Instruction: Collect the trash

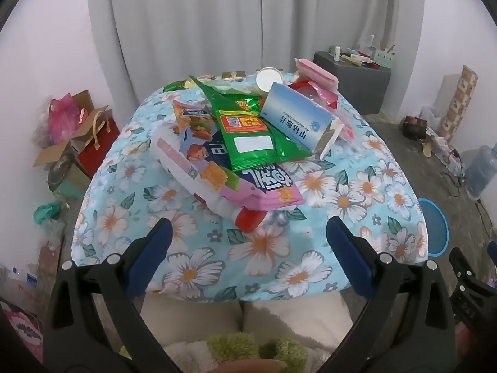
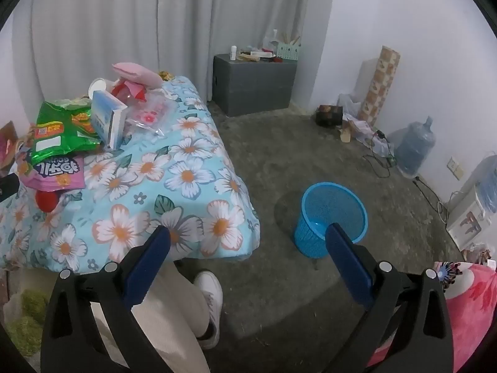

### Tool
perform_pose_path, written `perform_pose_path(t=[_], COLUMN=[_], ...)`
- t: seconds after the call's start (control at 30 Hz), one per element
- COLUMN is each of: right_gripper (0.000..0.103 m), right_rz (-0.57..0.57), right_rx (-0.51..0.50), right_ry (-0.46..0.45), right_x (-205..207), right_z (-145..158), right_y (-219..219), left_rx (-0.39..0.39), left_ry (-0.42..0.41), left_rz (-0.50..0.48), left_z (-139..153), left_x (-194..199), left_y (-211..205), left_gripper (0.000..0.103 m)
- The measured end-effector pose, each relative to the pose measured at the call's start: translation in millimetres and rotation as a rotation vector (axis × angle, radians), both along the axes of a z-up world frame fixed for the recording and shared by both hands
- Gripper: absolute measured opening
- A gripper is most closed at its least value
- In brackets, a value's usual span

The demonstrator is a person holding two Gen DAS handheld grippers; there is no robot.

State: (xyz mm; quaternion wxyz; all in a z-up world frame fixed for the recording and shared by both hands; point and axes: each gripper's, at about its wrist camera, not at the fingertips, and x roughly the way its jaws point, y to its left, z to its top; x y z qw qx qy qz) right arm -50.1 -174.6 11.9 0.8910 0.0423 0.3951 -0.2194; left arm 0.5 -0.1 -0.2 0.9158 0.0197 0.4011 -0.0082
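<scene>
Under the green packet [image 1: 248,130], a white bottle [image 1: 183,168] hides; both grippers' jaws gape empty.

Dim, soft indoor light; faint shadows on floor; strong fisheye bending, dark corners.

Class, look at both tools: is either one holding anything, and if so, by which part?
Nothing is held. The left tool hangs open above the floral tablecloth; the right tool is open over the grey floor, near the blue plastic mesh basket.
</scene>
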Motion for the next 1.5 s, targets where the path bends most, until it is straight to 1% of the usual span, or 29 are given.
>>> perform_pose_path(t=[0.2,0.23,0.47,1.5], right_gripper=[0.097,0.097,0.097,0.097], right_rz=[0.002,0.003,0.007,0.012], right_rx=[0.005,-0.002,-0.002,0.0], right_ry=[0.007,-0.001,0.003,-0.003], right_x=[4.4,0.9,4.5,2.9], right_z=[0.7,3.1,1.9,2.3], right_y=[-3.9,4.0,6.4,6.1], left_rx=[-0.006,-0.001,-0.004,-0.004], left_ry=[-0.007,-0.003,-0.003,0.003], left_rz=[-0.005,0.001,0.005,0.008], left_z=[0.9,0.7,0.3,-1.7], left_x=[1.4,-0.1,-0.2,0.9], left_y=[0.1,3.6,2.9,5.8], left_gripper=[0.096,0.096,0.096,0.096])
